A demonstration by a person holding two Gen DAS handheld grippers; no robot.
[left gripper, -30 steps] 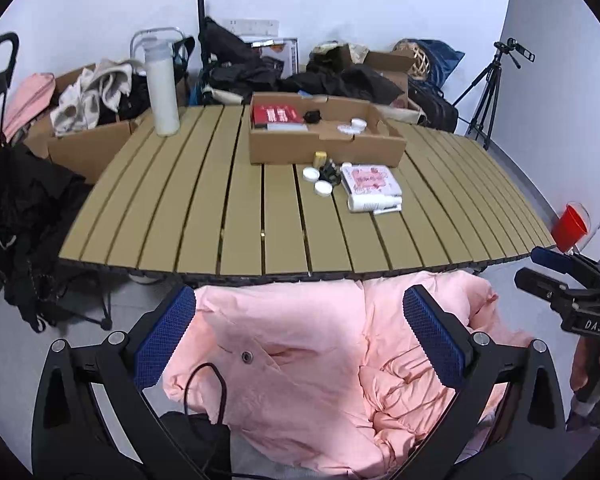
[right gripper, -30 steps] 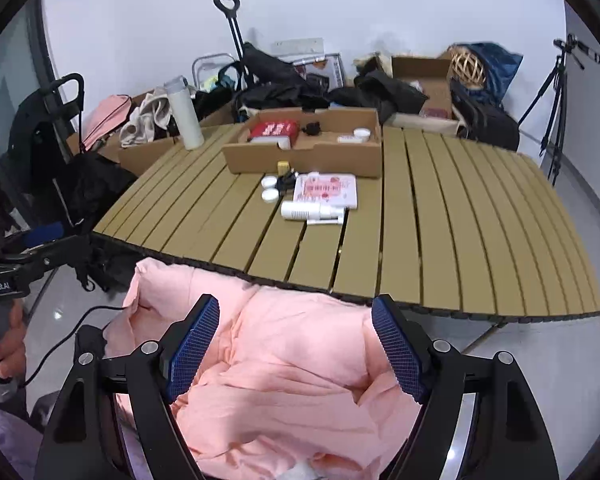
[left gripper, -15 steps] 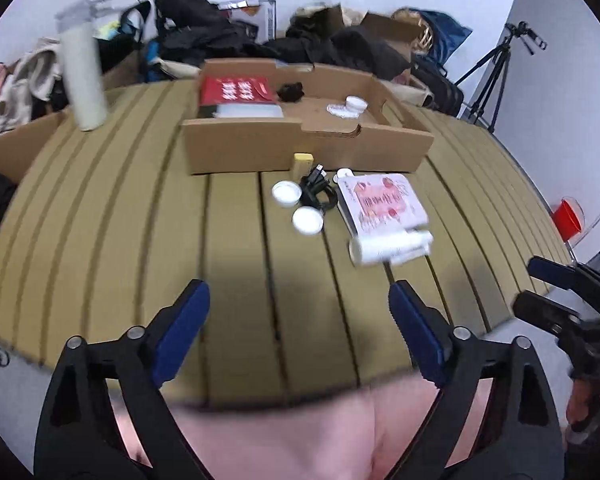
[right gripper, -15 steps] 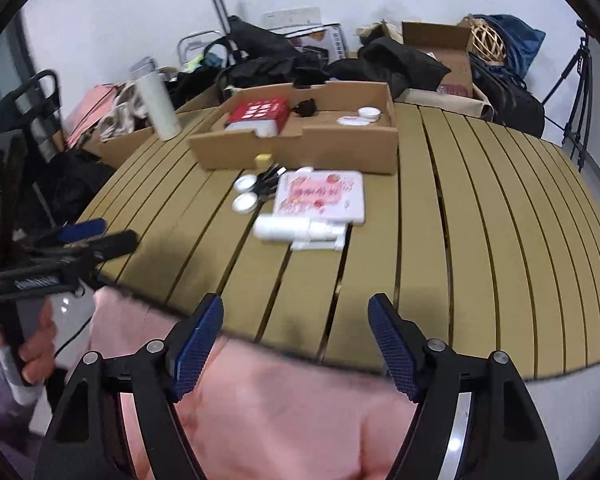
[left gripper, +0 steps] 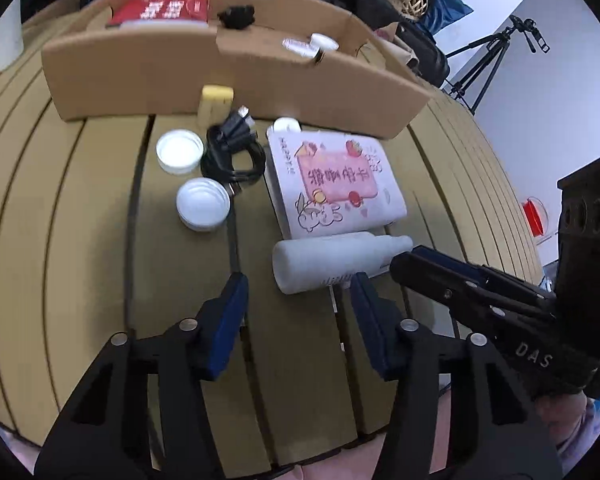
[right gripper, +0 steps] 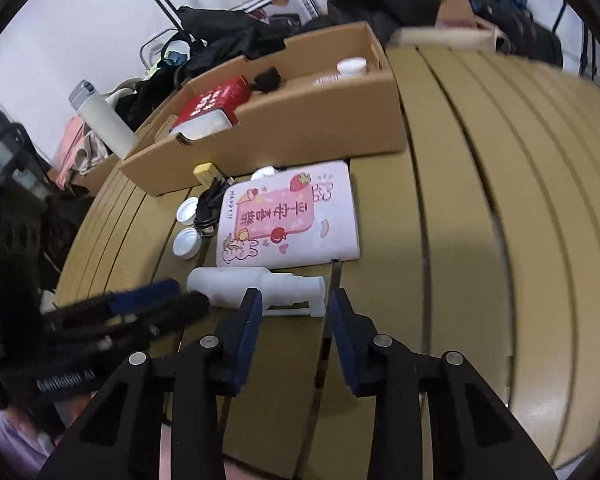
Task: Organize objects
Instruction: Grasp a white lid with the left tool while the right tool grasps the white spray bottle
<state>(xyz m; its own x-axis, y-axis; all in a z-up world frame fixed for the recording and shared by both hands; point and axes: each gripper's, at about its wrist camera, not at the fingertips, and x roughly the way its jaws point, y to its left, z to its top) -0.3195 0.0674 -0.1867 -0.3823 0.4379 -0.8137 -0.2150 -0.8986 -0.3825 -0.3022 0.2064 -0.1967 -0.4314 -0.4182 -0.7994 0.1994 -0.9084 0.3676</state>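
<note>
A white plastic bottle point(left gripper: 332, 258) lies on its side on the slatted table, in front of a pink-and-white booklet point(left gripper: 334, 182). My left gripper point(left gripper: 296, 292) is open just short of the bottle's base end. My right gripper point(right gripper: 294, 300) is open at the bottle's point(right gripper: 256, 284) cap end, fingertips either side of the neck. Two white lids point(left gripper: 180, 150) point(left gripper: 202, 204), a coiled black cable point(left gripper: 234, 152) and a yellow block point(left gripper: 216, 98) lie in front of a low cardboard tray point(left gripper: 148, 68). The tray holds a red box point(left gripper: 160, 10) and small white jars point(left gripper: 324, 42).
A white flask point(right gripper: 104, 118) stands at the table's far left. Bags, clothes and cardboard boxes point(right gripper: 452, 8) are piled behind the table. A tripod point(left gripper: 492, 60) and a red cup point(left gripper: 534, 212) stand on the floor to the right. The table's right half point(right gripper: 500, 200) is bare slats.
Both grippers have moved forward from over the pink cloth at the table's edge to the white bottle. The jaws of both have narrowed but stay open.
</note>
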